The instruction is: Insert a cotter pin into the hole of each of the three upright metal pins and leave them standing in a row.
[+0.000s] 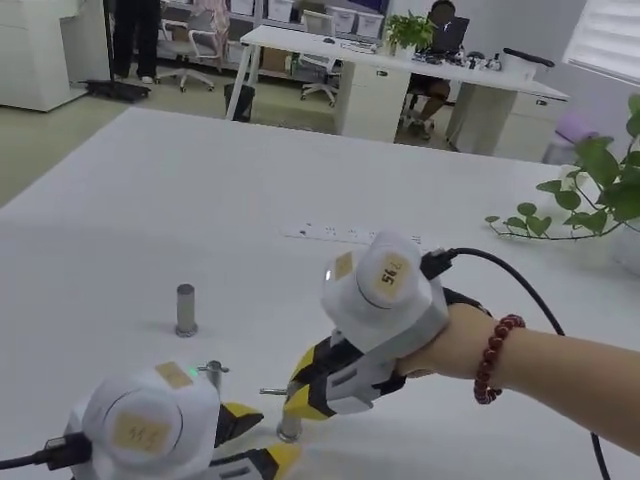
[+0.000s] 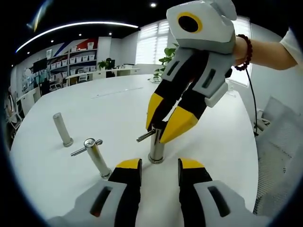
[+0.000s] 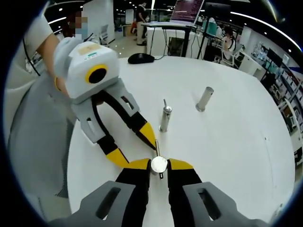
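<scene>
Three metal pins stand on the white table (image 1: 300, 170). The far pin (image 1: 186, 310) is bare. A cotter pin (image 2: 85, 147) crosses the top of the middle pin (image 1: 213, 375). My right gripper (image 1: 295, 390) is shut on the top of the nearest pin (image 2: 156, 149), where another cotter pin (image 2: 145, 136) sticks out sideways. From above, that pin's round top (image 3: 159, 164) sits between the right gripper's (image 3: 159, 166) jaws. My left gripper (image 2: 158, 165) is open and holds nothing. Its jaws stand a little in front of the nearest pin's base.
A white power strip (image 1: 350, 235) lies on the table further back. A leafy plant (image 1: 600, 190) reaches in at the right edge. A black mouse (image 3: 141, 58) rests near the table's far side. Desks, chairs and people fill the room behind.
</scene>
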Demonstrator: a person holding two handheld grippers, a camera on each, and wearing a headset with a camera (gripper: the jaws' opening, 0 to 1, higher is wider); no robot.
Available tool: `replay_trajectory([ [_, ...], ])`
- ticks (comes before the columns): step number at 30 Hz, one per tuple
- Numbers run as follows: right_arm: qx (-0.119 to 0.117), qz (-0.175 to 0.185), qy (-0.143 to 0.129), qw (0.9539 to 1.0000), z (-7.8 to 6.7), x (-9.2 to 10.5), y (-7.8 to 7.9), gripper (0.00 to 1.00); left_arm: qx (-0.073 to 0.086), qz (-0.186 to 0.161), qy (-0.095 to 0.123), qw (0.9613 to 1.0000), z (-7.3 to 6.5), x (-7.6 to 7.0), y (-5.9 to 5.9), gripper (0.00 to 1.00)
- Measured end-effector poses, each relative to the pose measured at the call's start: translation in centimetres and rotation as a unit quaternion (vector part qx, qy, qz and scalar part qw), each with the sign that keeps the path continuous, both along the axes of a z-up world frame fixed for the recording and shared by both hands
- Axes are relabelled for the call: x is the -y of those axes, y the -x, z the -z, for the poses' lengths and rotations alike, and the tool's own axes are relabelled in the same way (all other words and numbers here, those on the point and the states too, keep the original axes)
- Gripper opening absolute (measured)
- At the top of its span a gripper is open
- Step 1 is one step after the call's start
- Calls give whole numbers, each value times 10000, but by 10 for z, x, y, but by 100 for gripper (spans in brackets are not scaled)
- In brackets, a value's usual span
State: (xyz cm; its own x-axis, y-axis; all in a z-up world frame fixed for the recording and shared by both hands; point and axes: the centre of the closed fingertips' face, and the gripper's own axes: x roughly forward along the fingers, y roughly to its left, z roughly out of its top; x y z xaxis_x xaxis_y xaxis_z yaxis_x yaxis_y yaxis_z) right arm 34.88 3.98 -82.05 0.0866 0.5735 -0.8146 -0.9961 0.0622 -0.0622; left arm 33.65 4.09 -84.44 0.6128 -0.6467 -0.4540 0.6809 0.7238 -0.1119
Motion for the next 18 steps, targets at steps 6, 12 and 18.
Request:
replay_trajectory([
  [6,-33,89,-29,10000,-1,-1,0,13,7,56,9,10000,-2,0,6,30],
  [12,-43,166,51,9998,-1,0,-4,13,21,125,70,9999,-6,-4,14,31],
  [18,-36,231,83,9997,-1,2,-11,13,58,134,147,9998,-12,-9,21,32],
])
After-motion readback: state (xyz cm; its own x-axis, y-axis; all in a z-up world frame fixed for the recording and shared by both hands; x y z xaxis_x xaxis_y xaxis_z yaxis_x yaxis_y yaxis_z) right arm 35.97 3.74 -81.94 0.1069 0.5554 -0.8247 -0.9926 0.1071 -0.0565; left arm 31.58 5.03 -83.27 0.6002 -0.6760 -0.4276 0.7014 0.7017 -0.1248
